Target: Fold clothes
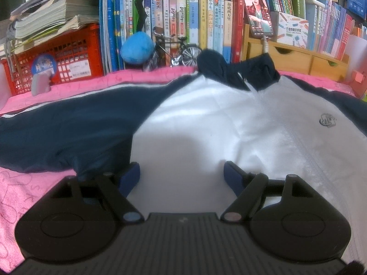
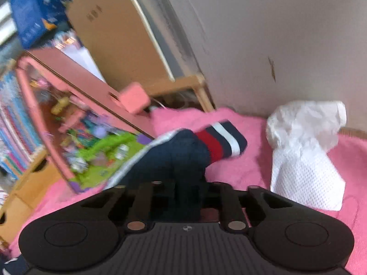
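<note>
Two grippers are working over a pink blanket (image 1: 20, 197). The left gripper (image 1: 182, 171) is hanging with its blue fingers (image 1: 129, 178) spread wide, and nothing is between them. Under it the white and navy jacket (image 1: 206, 119) is lying flat, with its collar (image 1: 238, 68) at twelve o'clock, near the books (image 1: 195, 23). The right gripper (image 2: 187, 197) is squeezing tight on the jacket's navy sleeve (image 2: 174, 158). The sleeve's striped cuff (image 2: 223, 142) is pointing to one o'clock. A white mesh bag (image 2: 305, 160) is sitting at three o'clock, apart from the cuff.
</note>
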`<state>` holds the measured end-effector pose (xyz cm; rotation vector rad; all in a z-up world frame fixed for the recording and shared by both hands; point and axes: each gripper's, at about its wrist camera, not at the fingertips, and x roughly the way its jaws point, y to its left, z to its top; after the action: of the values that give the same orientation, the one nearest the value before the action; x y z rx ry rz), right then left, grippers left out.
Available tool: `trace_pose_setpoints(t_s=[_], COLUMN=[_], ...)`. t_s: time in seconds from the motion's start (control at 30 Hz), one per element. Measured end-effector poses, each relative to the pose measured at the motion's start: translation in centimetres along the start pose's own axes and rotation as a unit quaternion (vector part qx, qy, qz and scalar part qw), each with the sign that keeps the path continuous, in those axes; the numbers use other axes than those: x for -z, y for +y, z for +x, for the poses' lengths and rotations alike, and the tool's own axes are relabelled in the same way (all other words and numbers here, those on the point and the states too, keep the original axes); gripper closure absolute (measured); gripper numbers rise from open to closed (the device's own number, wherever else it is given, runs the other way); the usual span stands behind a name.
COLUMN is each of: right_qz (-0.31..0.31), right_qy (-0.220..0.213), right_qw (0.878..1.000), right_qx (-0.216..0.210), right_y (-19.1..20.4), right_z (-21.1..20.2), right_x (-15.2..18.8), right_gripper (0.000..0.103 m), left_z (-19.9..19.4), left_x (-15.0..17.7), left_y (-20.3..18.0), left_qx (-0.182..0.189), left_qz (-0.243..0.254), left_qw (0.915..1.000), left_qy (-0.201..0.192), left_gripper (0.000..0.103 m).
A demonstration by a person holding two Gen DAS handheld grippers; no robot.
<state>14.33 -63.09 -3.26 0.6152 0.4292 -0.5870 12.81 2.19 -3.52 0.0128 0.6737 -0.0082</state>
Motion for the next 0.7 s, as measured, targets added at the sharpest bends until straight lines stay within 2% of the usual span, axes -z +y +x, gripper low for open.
trace_pose_setpoints(t_s=[0.13,0.23,0.27,0.33,0.37,0.43,0.5,0.53,0.6,0.7], right_qz=[-0.057,-0.128,-0.16,-0.225,-0.258,-0.3,-0.329,-0.337,-0.342,-0.355], right_qy=[-0.055,-0.094,-0.101,-0.113,-0.104,-0.08,-0.055,-0.044,-0.022,-0.017], right_qw=[0.995,0.976,0.966,0.937,0.918,0.893,0.882,0.882,0.889,0.906], right_qx=[-0.062,-0.146,-0.178,-0.244,-0.283,-0.325,-0.332,-0.327,-0.303,-0.228], right_y=[5.4,12.3,15.1,20.9,24.3,29.1,32.3,33.0,32.7,29.5], right_z=[-5.9,-11.7,-13.5,-17.0,-18.3,-19.8,-20.4,-20.4,-19.7,-17.6], right_x=[0.1,1.4,2.5,5.1,6.9,10.3,13.7,15.1,17.0,17.8], right_gripper=[0.094,0.095,0.095,0.095,0.095,0.095,0.087,0.083,0.051,0.039], left_z=[0.0,0.0,0.0,0.0,0.0,0.0,0.1,0.1,0.1,0.2], left_x=[0.0,0.0,0.0,0.0,0.0,0.0,0.0,0.0,0.0,0.0], left_y=[0.0,0.0,0.0,0.0,0.0,0.0,0.0,0.0,-0.1,-0.2], left_qx=[0.0,0.002,0.002,0.003,0.005,0.01,0.017,0.018,0.018,0.019], left_qz=[0.0,0.0,-0.001,-0.002,-0.002,-0.003,-0.001,0.0,0.002,0.004], left_qw=[1.0,1.0,1.0,1.0,1.0,0.9999,0.9998,0.9998,0.9998,0.9998], left_qy=[0.0,0.001,0.001,0.001,0.001,0.002,0.005,0.006,0.006,0.008], left_gripper=[0.022,0.021,0.021,0.02,0.019,0.014,0.007,0.006,0.004,0.004])
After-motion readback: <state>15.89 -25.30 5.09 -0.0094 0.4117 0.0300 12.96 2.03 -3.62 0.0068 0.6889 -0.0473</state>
